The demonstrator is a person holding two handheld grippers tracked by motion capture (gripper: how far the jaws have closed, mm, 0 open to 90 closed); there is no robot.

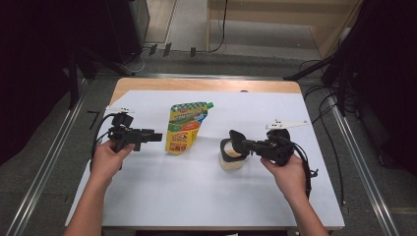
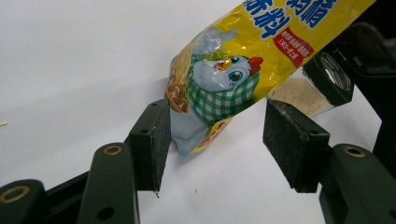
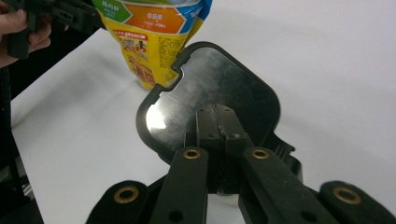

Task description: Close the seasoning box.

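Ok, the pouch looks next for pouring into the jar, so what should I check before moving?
1. Lid flipped open: ok.
2. Jar upright: ok.
3. Right tongs shut at the lid's inner face: ok.
4. Left tongs open around the pouch corner: ok.
5. Pouch gripped: not ok, tongs open.
6. Pouch cap off: cannot tell.
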